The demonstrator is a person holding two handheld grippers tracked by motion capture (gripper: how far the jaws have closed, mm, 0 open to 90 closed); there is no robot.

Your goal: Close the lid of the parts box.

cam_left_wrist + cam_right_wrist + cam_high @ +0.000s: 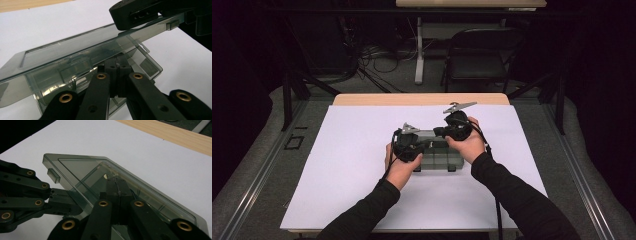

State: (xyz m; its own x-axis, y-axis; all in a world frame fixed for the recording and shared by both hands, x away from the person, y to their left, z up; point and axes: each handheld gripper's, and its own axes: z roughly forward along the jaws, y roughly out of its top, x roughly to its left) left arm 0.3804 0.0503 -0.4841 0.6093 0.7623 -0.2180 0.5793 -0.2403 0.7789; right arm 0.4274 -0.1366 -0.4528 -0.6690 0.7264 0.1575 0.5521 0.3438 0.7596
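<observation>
Your left gripper [117, 75] and right gripper [117, 192] are both fully closed, each pinching the smoky plastic box [439, 155] between them on the table [352, 165]. Its lid [75, 50] is half raised; opening remains unfinished, I judge.

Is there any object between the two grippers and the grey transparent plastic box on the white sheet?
No, nothing visible stands between. Both the left gripper and the right gripper have their jaws shut and already reach the smoky grey, see-through plastic box, whose hinged lid is partly raised. Around it, only the white sheet is visible.
</observation>
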